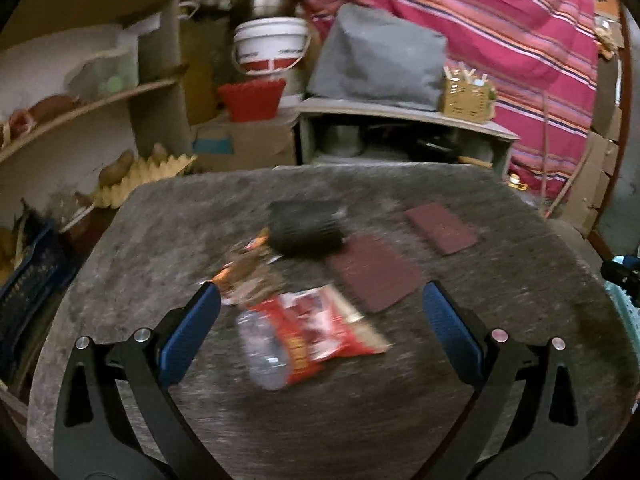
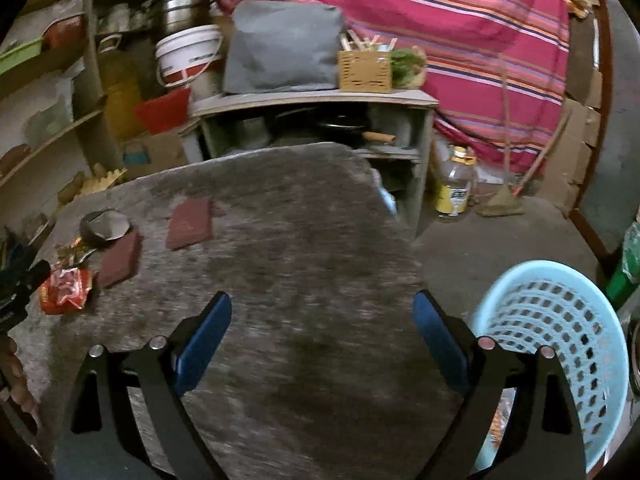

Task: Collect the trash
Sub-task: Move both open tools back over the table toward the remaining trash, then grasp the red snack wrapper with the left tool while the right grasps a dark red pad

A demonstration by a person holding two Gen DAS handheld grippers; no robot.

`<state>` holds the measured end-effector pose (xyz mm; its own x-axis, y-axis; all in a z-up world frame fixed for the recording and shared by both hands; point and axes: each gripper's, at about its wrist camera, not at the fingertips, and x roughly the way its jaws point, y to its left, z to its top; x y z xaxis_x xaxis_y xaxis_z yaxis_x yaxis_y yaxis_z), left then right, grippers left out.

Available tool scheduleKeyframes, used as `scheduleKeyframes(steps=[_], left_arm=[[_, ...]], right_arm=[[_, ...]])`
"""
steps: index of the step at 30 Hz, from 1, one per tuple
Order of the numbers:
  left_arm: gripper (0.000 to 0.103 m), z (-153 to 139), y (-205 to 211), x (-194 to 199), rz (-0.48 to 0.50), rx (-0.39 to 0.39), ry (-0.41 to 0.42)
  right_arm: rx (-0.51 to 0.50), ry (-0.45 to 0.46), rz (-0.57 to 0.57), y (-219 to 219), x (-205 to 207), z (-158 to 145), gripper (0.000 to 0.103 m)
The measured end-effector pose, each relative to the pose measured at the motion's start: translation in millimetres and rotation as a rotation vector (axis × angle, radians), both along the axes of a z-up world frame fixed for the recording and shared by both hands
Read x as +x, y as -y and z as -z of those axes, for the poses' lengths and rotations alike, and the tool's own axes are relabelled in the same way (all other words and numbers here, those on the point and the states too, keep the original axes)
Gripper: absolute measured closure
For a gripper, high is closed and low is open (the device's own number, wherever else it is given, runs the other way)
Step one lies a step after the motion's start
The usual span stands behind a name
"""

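Note:
A red snack wrapper (image 1: 316, 330) lies on the grey stone table (image 1: 500, 340), with a clear plastic piece (image 1: 262, 350) at its left edge. Behind it lie brown and orange wrapper scraps (image 1: 250, 266) and a black crumpled object (image 1: 306, 226). My left gripper (image 1: 322, 310) is open and empty, its jaws standing either side of the red wrapper, above it. My right gripper (image 2: 322, 322) is open and empty over bare table (image 2: 304, 264). In the right wrist view the red wrapper (image 2: 64, 290) and black object (image 2: 104, 226) lie far left. A light blue perforated basket (image 2: 560, 344) stands right of the table.
Two dark red flat pads (image 1: 374, 274) (image 1: 442, 226) lie on the table. Behind stand a low shelf unit (image 2: 312, 124) with a grey bag, a white bucket (image 1: 270, 46), a red basket (image 1: 252, 98) and a striped cloth. A bottle (image 2: 456, 184) stands on the floor.

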<state>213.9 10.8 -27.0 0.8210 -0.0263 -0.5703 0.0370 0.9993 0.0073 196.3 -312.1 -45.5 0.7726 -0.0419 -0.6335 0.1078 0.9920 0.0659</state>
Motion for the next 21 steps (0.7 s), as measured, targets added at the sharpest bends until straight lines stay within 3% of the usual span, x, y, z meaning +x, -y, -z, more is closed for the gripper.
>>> scheduleKeyframes(steps=[6,7,10,12,14,16,21], left_arm=[[0.007,23,-34,13,0.002,-0.072,-0.081],[0.012,26,-35,16,0.012,-0.091,-0.099],[0.038,36,-37,24,0.089,-0.161,-0.156],[0.054,38,-35,26,0.120,-0.170,-0.168],[0.078,37,-34,25,0.136,-0.164,-0.164],[0.091,36,-35,23,0.150,-0.165,-0.161],[0.095,27,-39,9,0.142,-0.131,-0.115]], right_arm=[[-0.023,-0.018,-0.047,-32,15,5,0.013],[-0.027,-0.019,-0.051,-36,17,5,0.013],[-0.032,-0.020,-0.064,-46,20,6,0.013],[-0.037,-0.023,-0.070,-53,23,7,0.013],[-0.038,-0.026,-0.076,-58,26,8,0.013],[-0.042,-0.029,-0.084,-63,29,9,0.013],[-0.059,-0.031,-0.108,-80,33,11,0.013]])
